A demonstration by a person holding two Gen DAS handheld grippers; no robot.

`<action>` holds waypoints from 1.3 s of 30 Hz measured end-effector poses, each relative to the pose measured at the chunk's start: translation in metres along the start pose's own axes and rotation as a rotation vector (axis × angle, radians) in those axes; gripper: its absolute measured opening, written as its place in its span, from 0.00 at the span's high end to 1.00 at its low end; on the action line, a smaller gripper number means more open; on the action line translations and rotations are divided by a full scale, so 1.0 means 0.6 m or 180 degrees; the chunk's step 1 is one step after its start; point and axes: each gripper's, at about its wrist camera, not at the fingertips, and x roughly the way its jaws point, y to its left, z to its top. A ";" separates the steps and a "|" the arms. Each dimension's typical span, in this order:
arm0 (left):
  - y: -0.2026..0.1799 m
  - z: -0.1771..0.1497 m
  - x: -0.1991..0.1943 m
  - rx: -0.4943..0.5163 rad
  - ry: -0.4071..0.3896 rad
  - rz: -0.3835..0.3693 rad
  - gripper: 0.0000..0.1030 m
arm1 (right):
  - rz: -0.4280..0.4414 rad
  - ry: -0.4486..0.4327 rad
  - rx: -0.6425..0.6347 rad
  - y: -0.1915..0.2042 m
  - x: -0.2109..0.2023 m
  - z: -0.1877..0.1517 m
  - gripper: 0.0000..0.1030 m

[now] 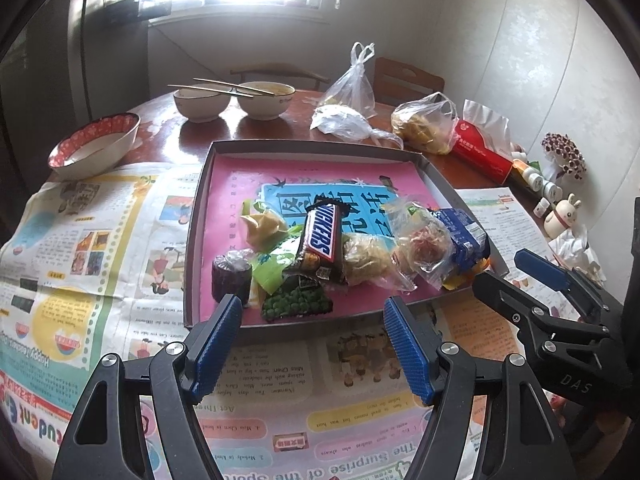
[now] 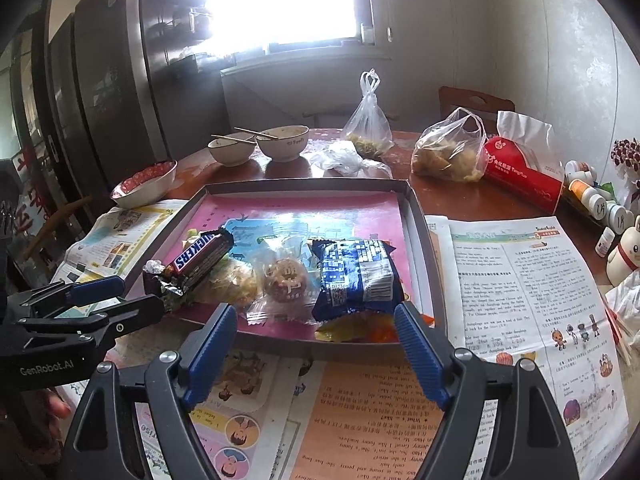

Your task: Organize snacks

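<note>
A shallow grey tray point(image 1: 320, 147) with a pink lining holds a pile of snacks near its front edge: a Snickers bar point(image 1: 320, 236), a green pea packet point(image 1: 298, 300), a dark purple round snack point(image 1: 231, 276), clear-wrapped pastries point(image 1: 420, 246) and a blue packet point(image 1: 464, 236). My left gripper point(image 1: 312, 344) is open and empty just before the tray's front edge. My right gripper point(image 2: 316, 354) is open and empty before the tray point(image 2: 420, 216), close to the blue packet point(image 2: 356, 276), the round pastry point(image 2: 286, 280) and the Snickers bar point(image 2: 200, 258).
Newspapers point(image 1: 80, 240) cover the round wooden table. Behind the tray stand a red-patterned bowl point(image 1: 96, 144), two white bowls with chopsticks point(image 1: 232, 98), plastic bags of food point(image 1: 428, 124), a red tissue pack point(image 1: 484, 148), small bottles point(image 1: 540, 184) and a rabbit figurine point(image 1: 564, 216). Chairs and a wall stand beyond.
</note>
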 end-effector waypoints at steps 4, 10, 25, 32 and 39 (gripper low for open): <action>-0.004 -0.005 -0.005 -0.0005 -0.0018 -0.0004 0.27 | -0.0003 -0.0014 -0.0014 0.002 -0.008 -0.005 0.21; -0.008 -0.011 -0.011 -0.0003 -0.0027 -0.0008 0.27 | -0.0002 -0.0029 -0.0019 0.004 -0.016 -0.010 0.21; -0.018 -0.030 -0.026 0.0039 -0.0029 0.0003 0.27 | 0.0027 -0.0041 0.0032 0.004 -0.035 -0.028 0.17; -0.022 -0.036 -0.033 0.0051 -0.0034 -0.0003 0.27 | 0.0065 -0.0033 0.0106 0.003 -0.042 -0.033 0.17; -0.024 -0.040 -0.042 0.0055 -0.0038 0.0011 0.27 | 0.0032 -0.0034 0.0105 0.004 -0.049 -0.041 0.16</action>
